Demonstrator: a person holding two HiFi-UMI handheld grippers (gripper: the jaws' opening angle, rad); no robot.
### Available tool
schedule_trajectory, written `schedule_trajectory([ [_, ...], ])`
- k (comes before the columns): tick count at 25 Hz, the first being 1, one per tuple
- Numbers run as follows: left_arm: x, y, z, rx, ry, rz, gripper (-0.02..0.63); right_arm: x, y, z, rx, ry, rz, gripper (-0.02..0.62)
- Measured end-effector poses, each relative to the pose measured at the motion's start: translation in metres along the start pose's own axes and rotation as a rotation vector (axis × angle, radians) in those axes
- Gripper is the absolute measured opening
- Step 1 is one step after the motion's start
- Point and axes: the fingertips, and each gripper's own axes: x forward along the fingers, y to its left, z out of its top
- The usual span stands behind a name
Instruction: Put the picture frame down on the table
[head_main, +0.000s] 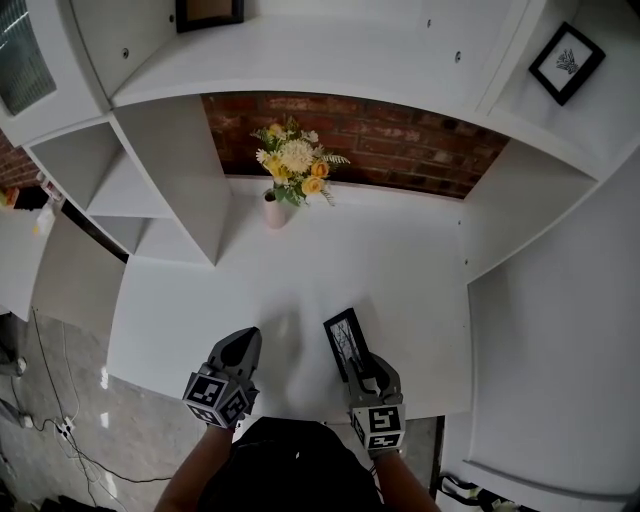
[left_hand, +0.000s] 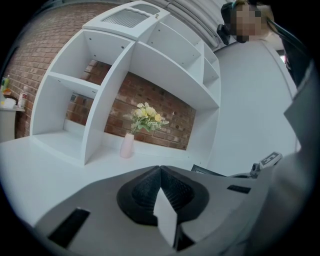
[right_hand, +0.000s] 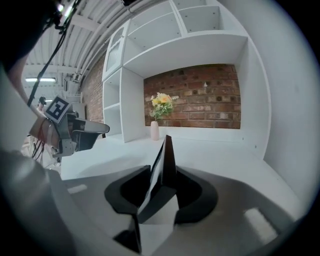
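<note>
The black picture frame (head_main: 345, 340) stands on its edge on the white table (head_main: 300, 280), near the front edge, with a pale print facing left. My right gripper (head_main: 362, 372) is at its near end. In the right gripper view the picture frame (right_hand: 164, 160) rises between the two jaws, which stand apart with dark gaps on both sides of it. My left gripper (head_main: 242, 345) hovers to the left of the frame, its jaws pressed together with nothing in them. The left gripper view shows its pads (left_hand: 150, 187) meeting and a corner of the frame (left_hand: 207, 171) at the right.
A pink vase of yellow and white flowers (head_main: 275, 205) stands at the back of the table before the brick wall. White shelf units (head_main: 170, 190) flank the table on both sides. Another framed picture (head_main: 566, 62) sits on the upper right shelf.
</note>
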Motion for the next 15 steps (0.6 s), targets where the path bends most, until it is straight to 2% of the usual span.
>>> schedule_trajectory([
  [15, 0.001, 0.003, 0.003, 0.011, 0.002, 0.01, -0.003, 0.005, -0.018, -0.018, 0.077, 0.076, -0.04, 0.161],
])
